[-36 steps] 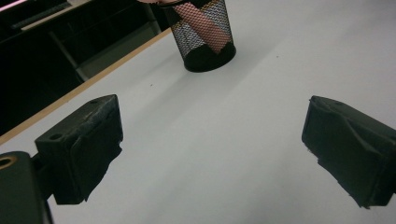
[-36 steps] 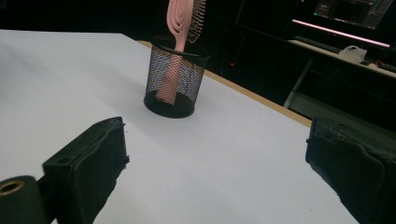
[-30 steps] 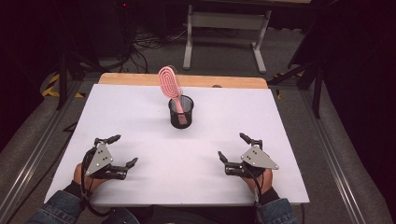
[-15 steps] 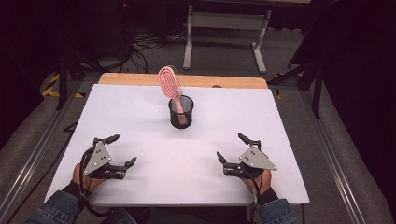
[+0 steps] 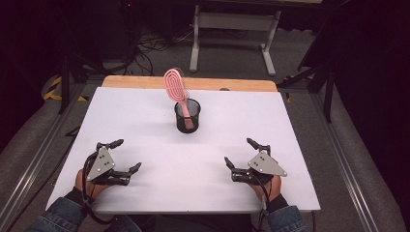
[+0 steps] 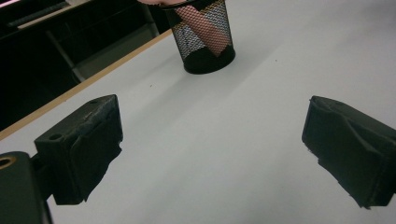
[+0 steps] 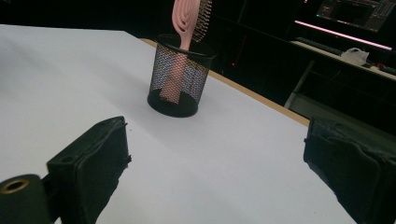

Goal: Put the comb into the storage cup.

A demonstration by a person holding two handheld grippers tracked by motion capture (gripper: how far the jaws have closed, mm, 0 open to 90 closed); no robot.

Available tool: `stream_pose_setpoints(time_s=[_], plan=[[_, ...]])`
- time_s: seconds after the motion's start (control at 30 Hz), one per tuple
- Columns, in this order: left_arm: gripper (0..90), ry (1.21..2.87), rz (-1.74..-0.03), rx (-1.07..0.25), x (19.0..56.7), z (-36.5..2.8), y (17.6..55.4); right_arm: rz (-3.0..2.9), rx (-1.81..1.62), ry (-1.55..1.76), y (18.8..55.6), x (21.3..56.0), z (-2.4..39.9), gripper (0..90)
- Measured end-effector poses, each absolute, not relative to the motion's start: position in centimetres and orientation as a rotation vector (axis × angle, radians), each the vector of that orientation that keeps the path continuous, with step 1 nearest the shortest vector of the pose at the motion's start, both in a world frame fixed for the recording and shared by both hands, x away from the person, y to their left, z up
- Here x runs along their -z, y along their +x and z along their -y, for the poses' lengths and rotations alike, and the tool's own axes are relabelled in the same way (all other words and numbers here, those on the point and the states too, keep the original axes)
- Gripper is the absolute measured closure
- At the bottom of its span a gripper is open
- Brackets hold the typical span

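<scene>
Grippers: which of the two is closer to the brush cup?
It's close, but the left gripper looks slightly nearer the cup; the cup stands a little left of the table's middle, so the right gripper sits a bit farther off. Both are open.

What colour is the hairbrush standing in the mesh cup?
Pink. The hairbrush stands handle-down in the black mesh cup; the high view shows it best.

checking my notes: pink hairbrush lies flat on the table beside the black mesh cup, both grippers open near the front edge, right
Not quite: the pink hairbrush stands handle-down inside the black mesh cup, as the high view shows. Both the left gripper and right gripper are open near the front edge.
</scene>
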State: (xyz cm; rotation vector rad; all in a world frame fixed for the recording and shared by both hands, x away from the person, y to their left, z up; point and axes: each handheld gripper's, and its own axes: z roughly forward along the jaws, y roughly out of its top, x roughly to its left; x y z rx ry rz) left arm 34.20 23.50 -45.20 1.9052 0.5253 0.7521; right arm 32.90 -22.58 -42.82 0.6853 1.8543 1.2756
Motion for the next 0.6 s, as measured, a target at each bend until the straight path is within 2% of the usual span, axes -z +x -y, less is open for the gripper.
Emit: stream_pose_setpoints(time_s=[0.6], plan=[[6.3,1.906,-0.539,-0.753,45.17,-23.43,34.30,-1.857,-1.283,0.694,33.19,42.98,22.79,7.3]])
